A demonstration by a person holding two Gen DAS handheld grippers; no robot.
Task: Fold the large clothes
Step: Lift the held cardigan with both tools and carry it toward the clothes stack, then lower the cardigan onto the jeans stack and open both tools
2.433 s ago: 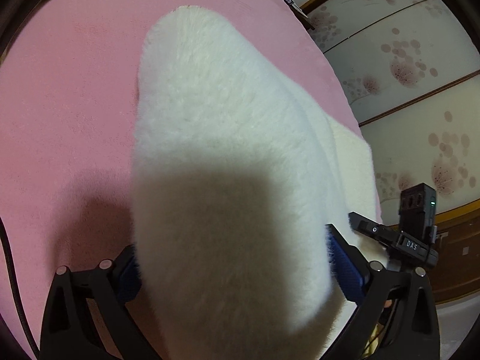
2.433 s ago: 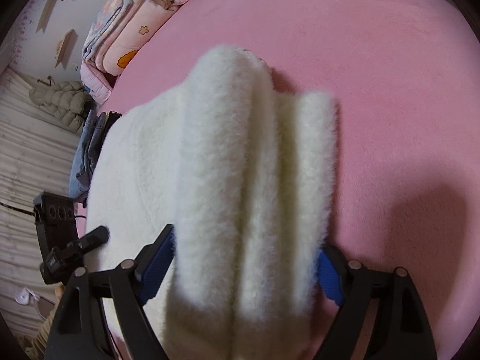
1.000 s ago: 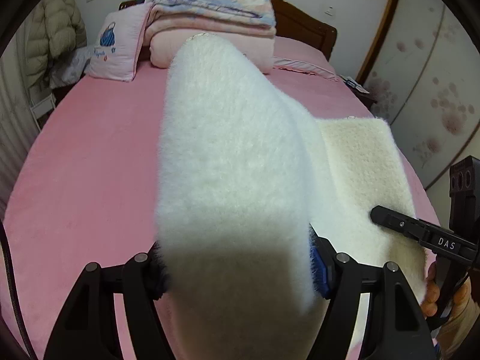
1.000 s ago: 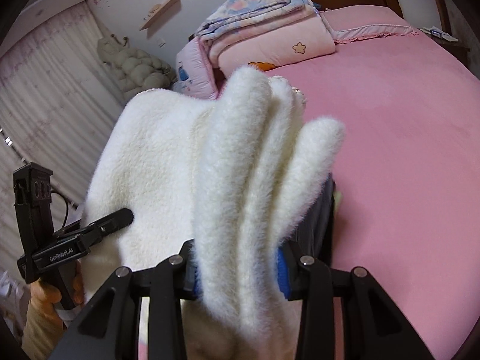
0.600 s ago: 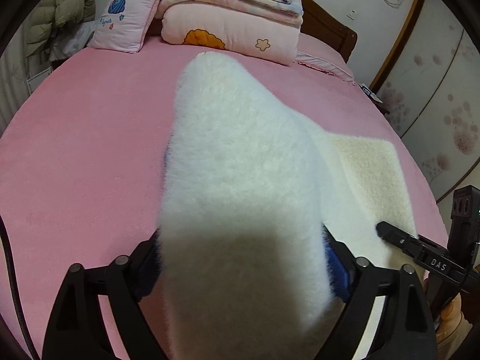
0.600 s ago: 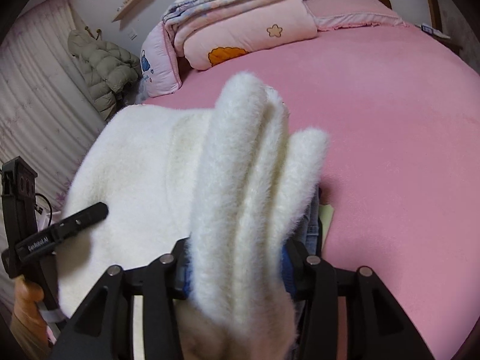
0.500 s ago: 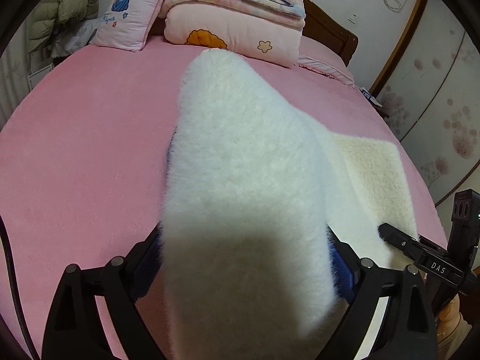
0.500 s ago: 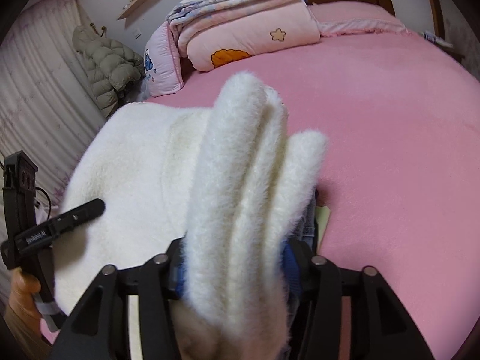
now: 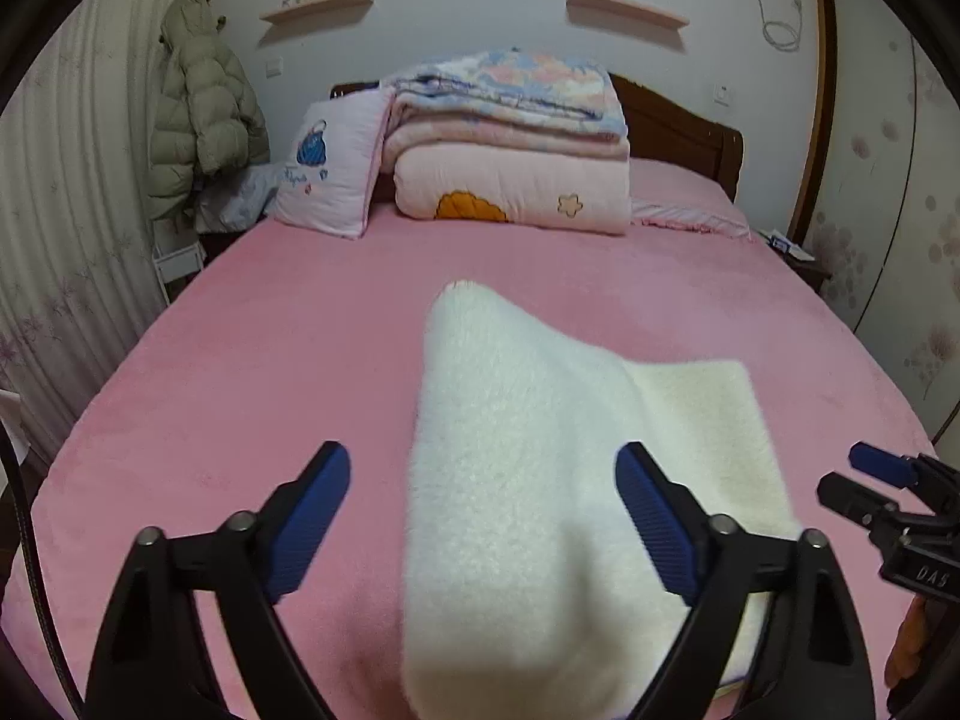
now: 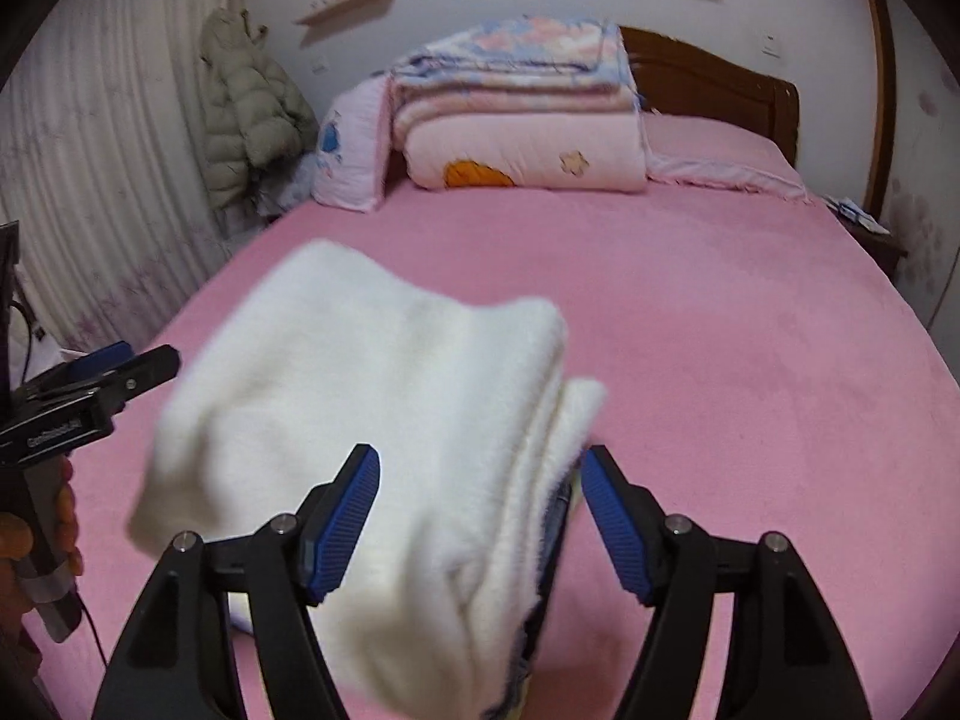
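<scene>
Left wrist view
Garment: a folded white fleecy garment (image 9: 540, 480) lies on the pink bed (image 9: 270, 372), its near end running down between the fingers toward the camera.
Left gripper: the left gripper (image 9: 483, 516) stands wide, its jaws closing at this moment; the garment sits between them, but the blue pads (image 9: 312, 516) are clear of the fleece on the left side and only close beside it on the right.
Other tool: the right gripper (image 9: 882, 480) shows at the right edge, just beside the garment's far side.
Background: folded quilts (image 9: 510, 144) and a pillow (image 9: 327, 168) are stacked at the headboard; a puffer coat (image 9: 198, 102) hangs by the wall on the left.

Right wrist view
Garment: the same white stack (image 10: 384, 420), blurred, rests on the bed (image 10: 750, 330) with several layers showing at its right edge; a darker blue fabric peeks out under that edge.
Right gripper: the right gripper (image 10: 480, 522) has its jaws opening, the garment's near corner between them; neither pad presses on the fleece.
Other tool: the left gripper (image 10: 129, 369) comes in from the left edge, held by a hand (image 10: 36, 540), near the garment's left side.
</scene>
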